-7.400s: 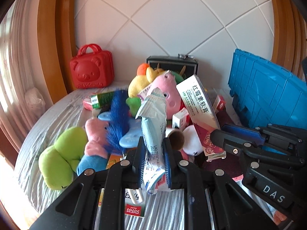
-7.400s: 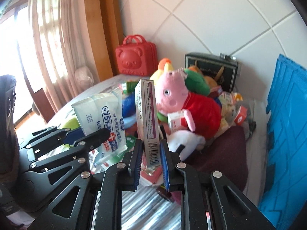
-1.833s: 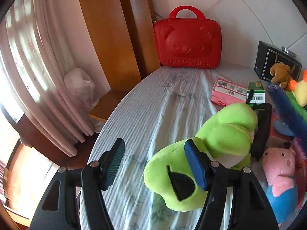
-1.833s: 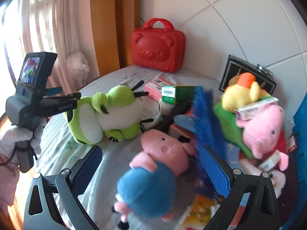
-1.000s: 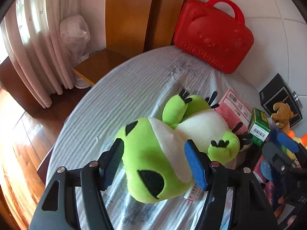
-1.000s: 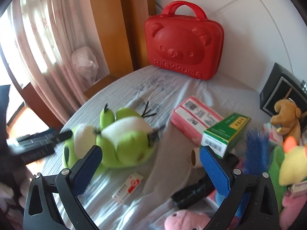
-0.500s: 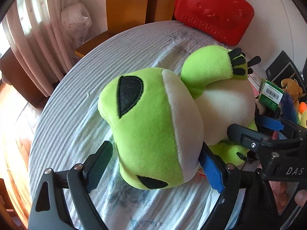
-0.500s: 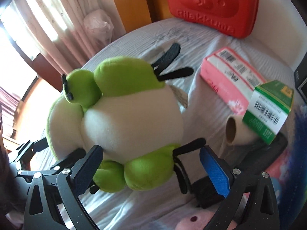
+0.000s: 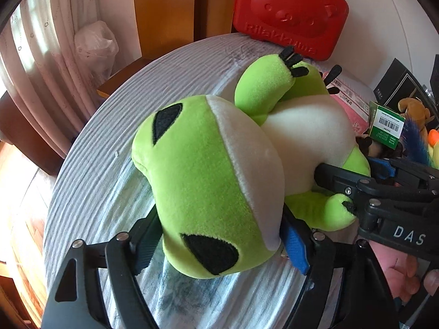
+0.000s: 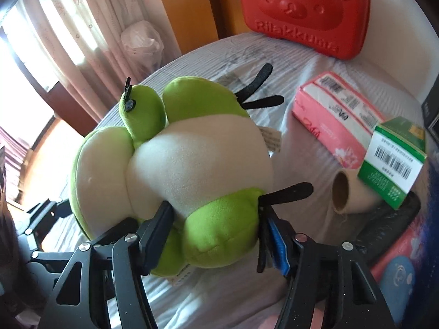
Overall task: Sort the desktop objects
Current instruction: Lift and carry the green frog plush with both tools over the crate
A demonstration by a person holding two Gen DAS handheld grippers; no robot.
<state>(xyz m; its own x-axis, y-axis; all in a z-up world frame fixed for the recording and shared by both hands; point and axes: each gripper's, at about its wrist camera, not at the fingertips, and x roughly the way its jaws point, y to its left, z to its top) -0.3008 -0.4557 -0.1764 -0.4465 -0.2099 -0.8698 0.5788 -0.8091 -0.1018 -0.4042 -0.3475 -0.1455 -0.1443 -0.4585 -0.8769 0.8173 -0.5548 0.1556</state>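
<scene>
A green and white frog plush point(image 9: 197, 164) lies on its back on the striped grey tablecloth point(image 9: 109, 150). My left gripper point(image 9: 219, 242) straddles the frog's head, its jaws closing with both pads against the head's sides. In the right wrist view the frog plush point(image 10: 192, 159) shows its white belly. My right gripper point(image 10: 219, 235) is closing on the near green foot, pads touching it. The right gripper point(image 9: 354, 168) also shows at the frog's far end in the left wrist view. The left gripper point(image 10: 46, 211) shows at the lower left of the right wrist view.
A red bear case point(image 10: 301, 11) stands at the back wall. Right of the frog lie a pink pack point(image 10: 334, 115), a green box point(image 10: 392, 161), a cardboard roll point(image 10: 348, 194) and a black box point(image 9: 395, 85). The round table's edge drops off at the left, by the curtain.
Both grippers have come down onto the frog plush. The left jaws have narrowed onto its head, and the right jaws, wide a moment ago, have narrowed onto its foot.
</scene>
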